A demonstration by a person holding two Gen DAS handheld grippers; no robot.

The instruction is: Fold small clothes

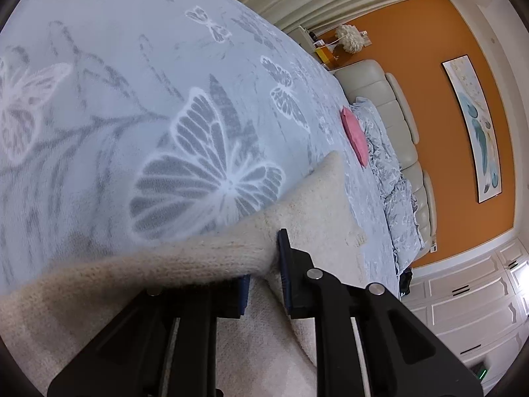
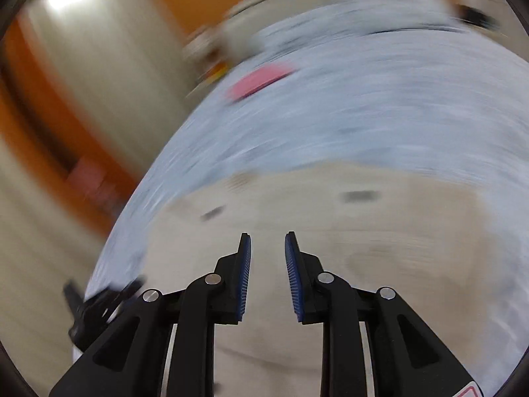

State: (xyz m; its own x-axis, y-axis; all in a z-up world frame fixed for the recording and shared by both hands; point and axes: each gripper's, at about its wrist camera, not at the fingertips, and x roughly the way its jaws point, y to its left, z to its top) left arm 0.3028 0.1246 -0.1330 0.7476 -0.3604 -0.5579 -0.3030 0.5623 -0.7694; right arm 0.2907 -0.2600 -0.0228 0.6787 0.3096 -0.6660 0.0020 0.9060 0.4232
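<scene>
A cream knit garment [image 1: 314,198] lies on the pale blue butterfly bedspread [image 1: 148,82]. One fold of it is lifted and drapes across the left finger of my left gripper [image 1: 264,251], which is shut on the knit. The right wrist view is blurred. There the same cream garment [image 2: 330,198] spreads out on the bedspread [image 2: 363,99] below my right gripper [image 2: 267,236]. Its blue pads stand apart with nothing between them, hanging above the cloth.
A folded pink piece [image 1: 355,135] [image 2: 258,81] rests farther up the bed, beside a crumpled blue duvet [image 1: 390,172] and a cream padded headboard [image 1: 396,115]. The orange wall, white cupboards [image 1: 463,304] and a bedside stand lie beyond. A blurred black shape [image 2: 96,307] sits at the bed's left edge.
</scene>
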